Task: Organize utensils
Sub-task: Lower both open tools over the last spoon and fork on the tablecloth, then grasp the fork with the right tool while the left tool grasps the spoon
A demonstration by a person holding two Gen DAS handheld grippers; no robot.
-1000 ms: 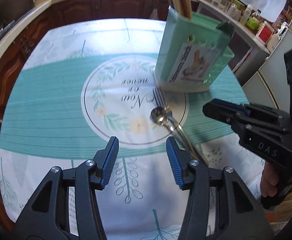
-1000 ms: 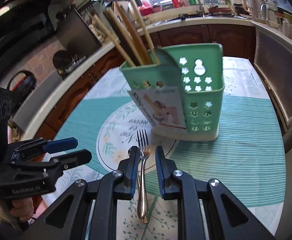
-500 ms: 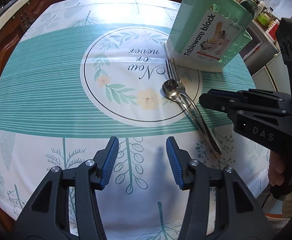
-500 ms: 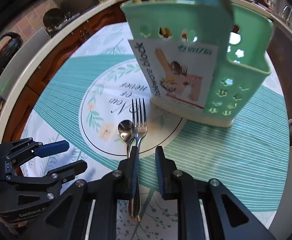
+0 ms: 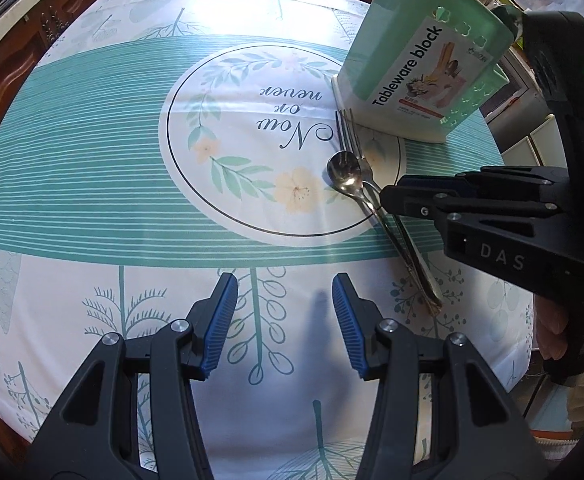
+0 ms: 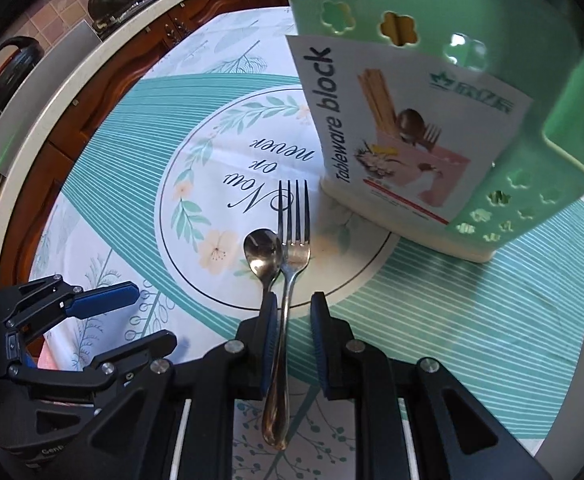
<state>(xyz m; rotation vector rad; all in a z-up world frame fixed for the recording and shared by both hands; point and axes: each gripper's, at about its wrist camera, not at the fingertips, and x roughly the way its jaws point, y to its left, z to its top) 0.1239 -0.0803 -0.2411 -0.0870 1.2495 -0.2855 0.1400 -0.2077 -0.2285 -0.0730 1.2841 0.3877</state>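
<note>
Jaws of the left gripper stood apart with nothing between them, at lower centre of the left wrist view, over the white leaf-printed part of the tablecloth; jaws of the right gripper stood a narrow way apart, at lower centre of the right wrist view, straddling the utensil handles; whether the pads pressed on either handle could not be told.

Left wrist view, left to right: striped teal band of the tablecloth, left half; printed circle with the lettering "Now or never", centre; spoon lying bowl-up, right of centre, its handle running toward lower right; fork just beside it, touching or crossing it, tines toward the upper edge and near the holder's base; mint-green utensil holder, upper right, upright on the cloth, labelled "Tableware block"; right gripper seen side-on, right edge, marked "DAS", its tips over the two handles; part of a hand below it at far right.

Right wrist view, left to right: left gripper, lower left, blue pads parted; dark wooden cabinets and pale counter edge, upper left; spoon, centre; fork touching its right side, handle passing between the right gripper's pads; utensil holder, upper right, flower-shaped holes in its walls.
</note>
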